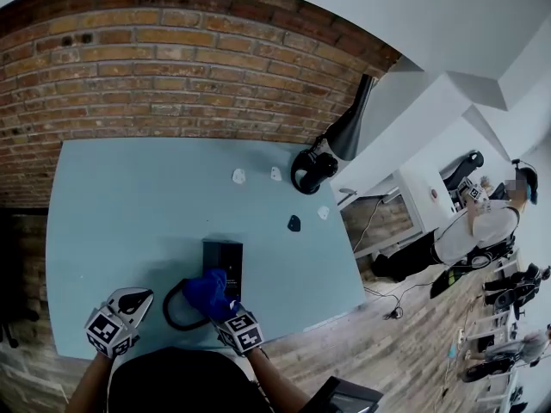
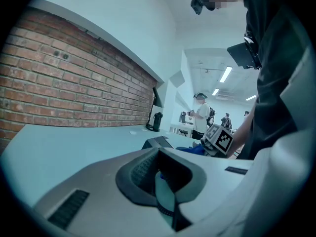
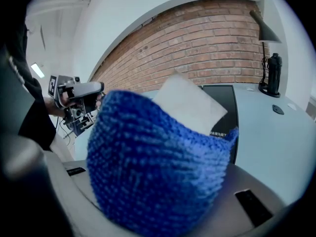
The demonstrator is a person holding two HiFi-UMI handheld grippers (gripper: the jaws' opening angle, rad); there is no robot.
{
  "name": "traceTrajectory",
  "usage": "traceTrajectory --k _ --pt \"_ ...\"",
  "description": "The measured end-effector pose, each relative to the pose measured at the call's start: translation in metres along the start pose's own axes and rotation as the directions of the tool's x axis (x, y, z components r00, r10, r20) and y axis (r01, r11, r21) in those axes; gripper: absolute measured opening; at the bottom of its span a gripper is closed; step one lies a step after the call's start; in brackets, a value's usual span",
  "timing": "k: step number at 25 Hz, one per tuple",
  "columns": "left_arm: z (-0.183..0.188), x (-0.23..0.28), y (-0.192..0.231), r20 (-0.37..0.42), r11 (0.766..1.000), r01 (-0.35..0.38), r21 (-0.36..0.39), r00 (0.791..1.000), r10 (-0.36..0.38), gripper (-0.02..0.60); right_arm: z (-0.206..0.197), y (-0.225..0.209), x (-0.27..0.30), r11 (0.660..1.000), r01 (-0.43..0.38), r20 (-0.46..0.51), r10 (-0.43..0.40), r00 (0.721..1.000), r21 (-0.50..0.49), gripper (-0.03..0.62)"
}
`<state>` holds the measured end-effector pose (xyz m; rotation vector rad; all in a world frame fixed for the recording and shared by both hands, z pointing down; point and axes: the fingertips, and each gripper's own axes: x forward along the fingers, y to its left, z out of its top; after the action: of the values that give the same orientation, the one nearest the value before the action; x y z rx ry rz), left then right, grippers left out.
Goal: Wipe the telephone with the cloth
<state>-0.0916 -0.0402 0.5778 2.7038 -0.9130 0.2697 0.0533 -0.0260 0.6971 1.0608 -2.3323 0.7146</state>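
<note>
A black telephone (image 1: 222, 261) lies flat on the light blue table (image 1: 129, 205), near its front edge; the phone also shows in the right gripper view (image 3: 224, 110) and the left gripper view (image 2: 157, 142). Its black cord (image 1: 170, 310) loops to the left. My right gripper (image 1: 225, 310) is shut on a bunched blue cloth (image 1: 208, 291) at the phone's near end. The cloth (image 3: 153, 172) fills the right gripper view, with a white tag (image 3: 190, 105) behind it. My left gripper (image 1: 129, 306) hovers left of the cord, jaws together (image 2: 164, 184), holding nothing.
A black lamp (image 1: 344, 132) and a black headset (image 1: 312, 169) stand at the table's back right corner. Small white pieces (image 1: 238, 176) and a dark one (image 1: 294, 224) lie beyond the phone. A brick wall (image 1: 172, 67) backs the table. A person (image 1: 478, 226) stands far right.
</note>
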Motion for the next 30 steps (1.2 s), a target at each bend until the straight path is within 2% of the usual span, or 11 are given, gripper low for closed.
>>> traceTrajectory --k 6,11,15,18,22,27,30 --pt "0.001 -0.003 0.006 0.006 1.000 -0.016 -0.005 1.000 0.016 0.021 0.076 0.002 -0.011 0.996 -0.025 0.167 0.038 0.985 -0.085 0.133" --pt "0.004 -0.005 0.010 0.014 0.999 -0.031 -0.013 0.999 0.032 0.021 0.150 -0.021 -0.018 0.987 0.040 0.289 0.006 0.957 -0.154 0.133" --pt "0.003 -0.008 0.012 0.019 0.999 -0.043 -0.016 0.999 0.043 0.021 0.184 -0.046 -0.018 0.979 0.103 0.329 -0.040 0.944 -0.176 0.133" --pt "0.002 -0.010 0.015 0.017 0.999 -0.050 -0.019 0.999 0.050 0.021 0.190 -0.070 -0.013 0.979 0.145 0.318 -0.094 0.944 -0.141 0.133" --pt "0.003 -0.011 0.014 0.013 0.998 -0.054 -0.025 0.998 0.055 0.021 0.172 -0.101 -0.002 0.980 0.180 0.227 -0.156 0.961 -0.086 0.133" --pt "0.002 -0.011 0.015 0.008 0.998 -0.063 -0.029 0.998 0.063 0.021 0.138 -0.111 0.020 0.988 0.152 0.118 -0.147 0.982 -0.039 0.133" --pt "0.000 -0.011 0.014 0.002 0.998 -0.062 -0.031 0.998 0.062 0.021 0.131 -0.110 0.021 0.987 0.158 0.142 -0.153 0.978 -0.024 0.133"
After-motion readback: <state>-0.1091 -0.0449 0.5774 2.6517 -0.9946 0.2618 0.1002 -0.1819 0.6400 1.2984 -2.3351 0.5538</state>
